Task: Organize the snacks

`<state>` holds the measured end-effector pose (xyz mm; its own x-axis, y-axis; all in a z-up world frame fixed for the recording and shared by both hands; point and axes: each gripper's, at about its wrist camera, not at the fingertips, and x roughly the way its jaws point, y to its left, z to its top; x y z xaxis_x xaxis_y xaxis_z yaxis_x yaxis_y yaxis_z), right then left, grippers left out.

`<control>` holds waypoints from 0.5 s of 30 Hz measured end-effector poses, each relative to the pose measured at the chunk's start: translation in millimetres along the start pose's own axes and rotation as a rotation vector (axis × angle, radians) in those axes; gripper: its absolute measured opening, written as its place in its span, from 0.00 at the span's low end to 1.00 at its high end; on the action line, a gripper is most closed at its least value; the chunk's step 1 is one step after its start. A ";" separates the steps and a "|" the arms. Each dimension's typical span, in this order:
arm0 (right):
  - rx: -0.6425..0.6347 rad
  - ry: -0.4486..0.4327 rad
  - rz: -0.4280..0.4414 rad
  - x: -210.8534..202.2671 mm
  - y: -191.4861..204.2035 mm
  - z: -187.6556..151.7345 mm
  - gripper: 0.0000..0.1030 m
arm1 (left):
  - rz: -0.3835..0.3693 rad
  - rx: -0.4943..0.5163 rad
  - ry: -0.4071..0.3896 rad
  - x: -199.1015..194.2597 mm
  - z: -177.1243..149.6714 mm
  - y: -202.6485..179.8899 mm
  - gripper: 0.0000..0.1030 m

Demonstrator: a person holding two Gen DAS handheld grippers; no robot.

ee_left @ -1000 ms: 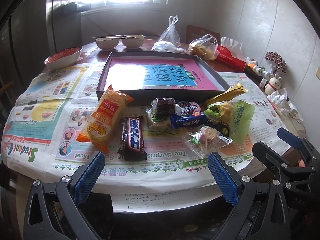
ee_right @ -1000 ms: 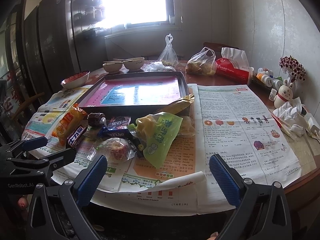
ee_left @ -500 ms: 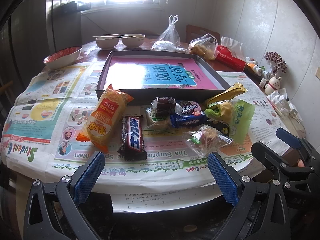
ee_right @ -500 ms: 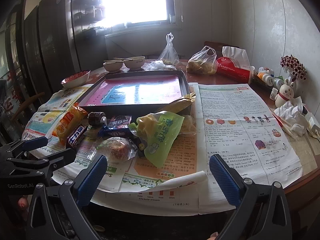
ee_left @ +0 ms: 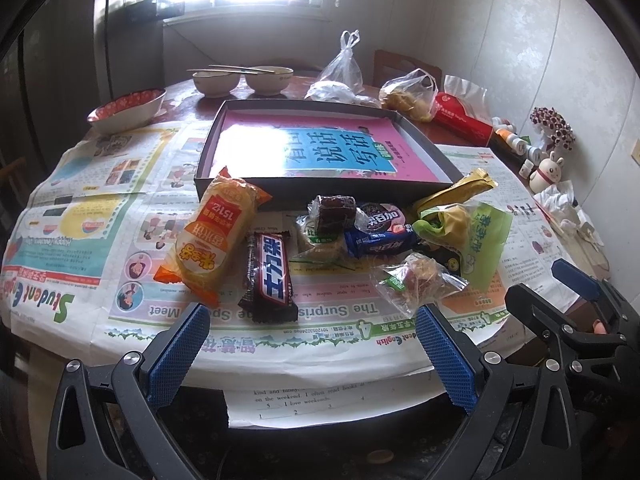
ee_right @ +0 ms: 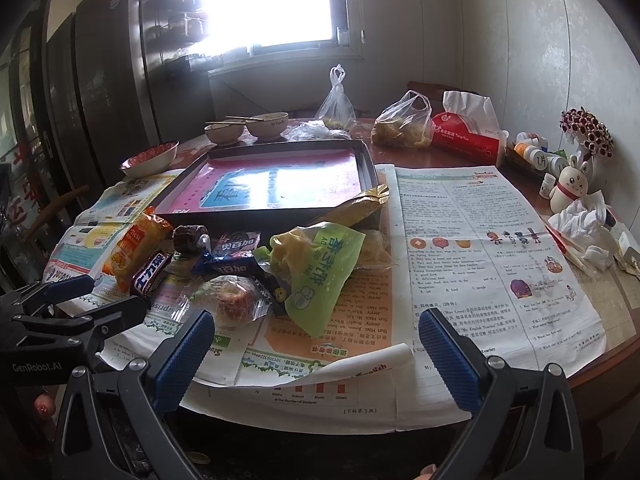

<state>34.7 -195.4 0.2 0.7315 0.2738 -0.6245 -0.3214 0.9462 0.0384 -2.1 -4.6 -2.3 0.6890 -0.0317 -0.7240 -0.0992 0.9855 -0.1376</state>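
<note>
Left wrist: black wrapper (ee_left: 447,256) half-hidden.

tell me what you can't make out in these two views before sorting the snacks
- Window, both views: blown out by glare, nothing outside shows.
- Tray base, right wrist view: glare washes out most of the print.
- Dark packet, right wrist view: mostly hidden under the green bag and blue wrapper, type unclear.
- Small bottles, left wrist view: labels too small.
- Near table edge, both views: hidden behind the open left gripper and open right gripper.
</note>
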 end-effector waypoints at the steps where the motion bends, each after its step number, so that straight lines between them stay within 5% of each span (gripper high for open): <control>1: -0.001 0.001 -0.002 0.7 -0.1 0.5 1.00 | -0.001 -0.003 0.000 0.0 0.5 1.8 0.99; 15: 0.020 0.029 0.009 15.0 -7.5 7.4 1.00 | -0.034 -0.039 0.027 6.6 7.2 22.2 0.99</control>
<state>52.5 -197.1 -3.7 0.7103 0.2779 -0.6467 -0.3156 0.9470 0.0602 5.4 18.2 -5.2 0.6729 -0.0704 -0.7364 -0.1042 0.9765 -0.1886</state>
